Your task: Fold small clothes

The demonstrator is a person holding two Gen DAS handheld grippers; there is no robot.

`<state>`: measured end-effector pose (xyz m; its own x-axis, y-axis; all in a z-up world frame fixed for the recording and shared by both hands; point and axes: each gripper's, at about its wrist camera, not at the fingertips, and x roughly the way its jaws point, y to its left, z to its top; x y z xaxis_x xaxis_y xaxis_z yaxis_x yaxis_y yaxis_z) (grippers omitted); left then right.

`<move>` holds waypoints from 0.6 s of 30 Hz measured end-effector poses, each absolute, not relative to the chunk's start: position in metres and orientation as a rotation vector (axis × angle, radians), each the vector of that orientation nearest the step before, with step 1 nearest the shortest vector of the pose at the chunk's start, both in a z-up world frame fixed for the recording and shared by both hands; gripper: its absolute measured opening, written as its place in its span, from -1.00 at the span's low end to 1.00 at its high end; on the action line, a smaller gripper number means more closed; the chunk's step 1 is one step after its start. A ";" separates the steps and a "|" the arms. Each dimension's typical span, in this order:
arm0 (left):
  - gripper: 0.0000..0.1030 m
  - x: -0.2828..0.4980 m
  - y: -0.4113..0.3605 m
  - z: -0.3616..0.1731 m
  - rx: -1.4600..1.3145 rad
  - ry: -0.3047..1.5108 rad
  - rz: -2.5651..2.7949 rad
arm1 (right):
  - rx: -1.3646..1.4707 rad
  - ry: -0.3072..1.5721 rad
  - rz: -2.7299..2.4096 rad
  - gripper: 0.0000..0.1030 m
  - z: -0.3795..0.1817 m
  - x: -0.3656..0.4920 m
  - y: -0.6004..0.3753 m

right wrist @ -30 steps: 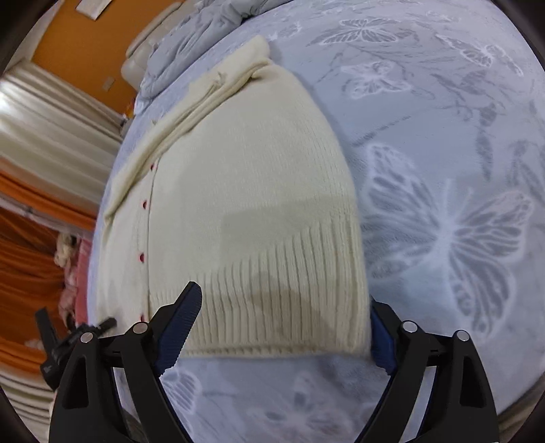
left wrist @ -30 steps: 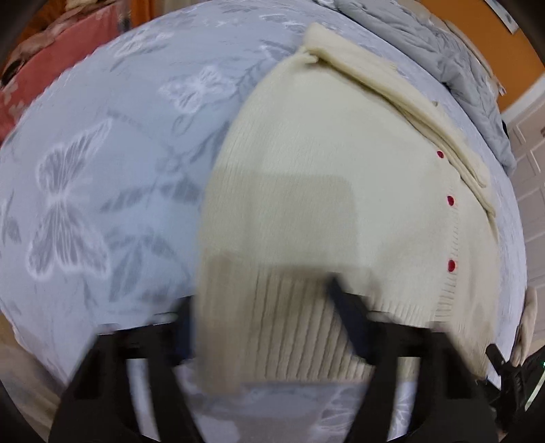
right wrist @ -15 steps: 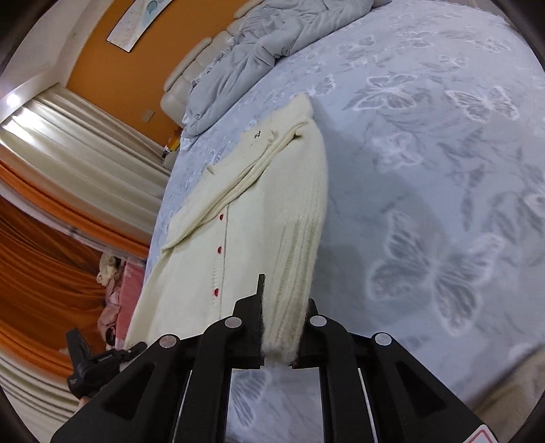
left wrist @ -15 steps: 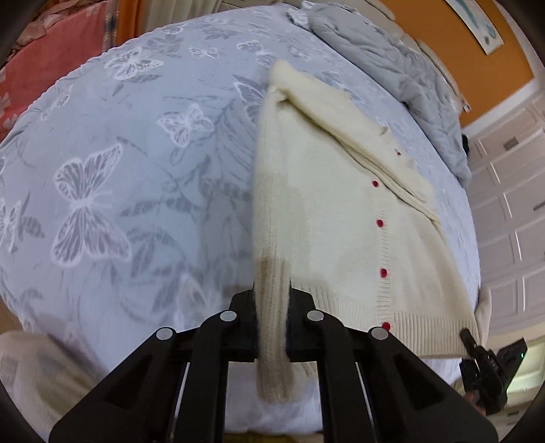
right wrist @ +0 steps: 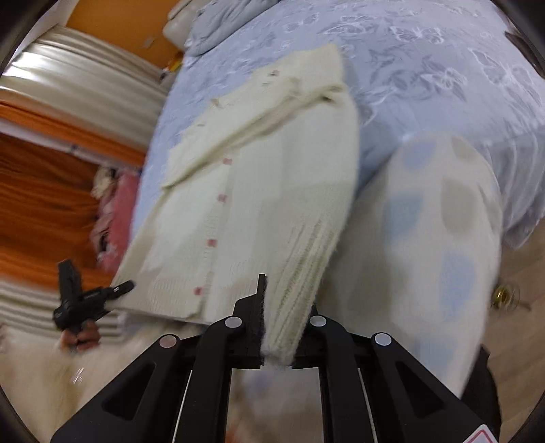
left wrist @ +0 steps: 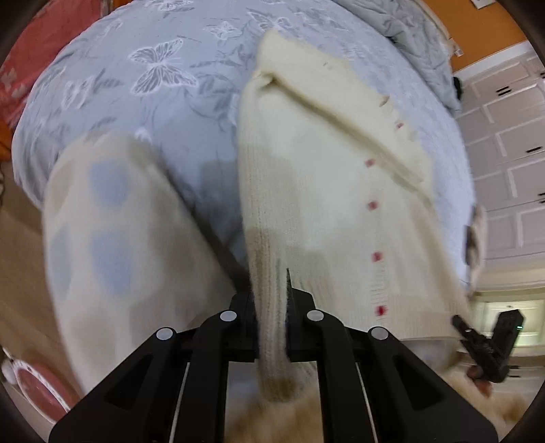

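A cream knit cardigan (left wrist: pixel 327 177) with red buttons lies on the blue butterfly bedspread (left wrist: pixel 143 78). My left gripper (left wrist: pixel 272 317) is shut on its ribbed hem at one bottom corner and lifts that edge. My right gripper (right wrist: pixel 282 327) is shut on the ribbed hem of the same cardigan (right wrist: pixel 259 191) at the other corner. The hem hangs off the bed's near edge. Each gripper shows small in the other's view, the right one (left wrist: pixel 487 344) and the left one (right wrist: pixel 81 296).
The person's leg in cream spotted trousers (left wrist: pixel 112 245) stands close against the bed, also in the right wrist view (right wrist: pixel 425 245). A grey quilt (right wrist: pixel 221 24) lies at the bed's far end. White cupboards (left wrist: pixel 507 143) and orange curtains (right wrist: pixel 44 191) flank the bed.
Both grippers closed on the ribbed hem, then pulled it back towards the bed's near edge and up. The person's leg has come into both views.
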<state>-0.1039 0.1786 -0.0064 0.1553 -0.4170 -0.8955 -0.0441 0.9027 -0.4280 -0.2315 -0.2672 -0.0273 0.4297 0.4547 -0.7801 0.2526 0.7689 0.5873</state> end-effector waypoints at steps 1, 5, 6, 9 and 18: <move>-0.85 -0.108 0.180 0.007 -0.409 1.389 -0.283 | 0.708 1.141 0.163 -0.84 -0.011 -0.238 -0.266; -0.84 -0.071 0.176 0.055 -0.428 1.253 -0.322 | 0.701 0.944 0.191 -0.84 0.044 -0.205 -0.289; -0.83 -0.046 0.168 0.061 -0.389 1.200 -0.327 | 0.721 0.863 0.192 -0.84 0.049 -0.181 -0.304; -0.76 0.033 0.148 0.046 -0.349 1.144 -0.254 | 0.775 0.782 0.160 -0.83 0.028 -0.111 -0.333; 0.05 0.146 0.126 -0.058 -0.348 1.187 -0.029 | 0.876 0.861 -0.089 0.10 -0.070 0.008 -0.365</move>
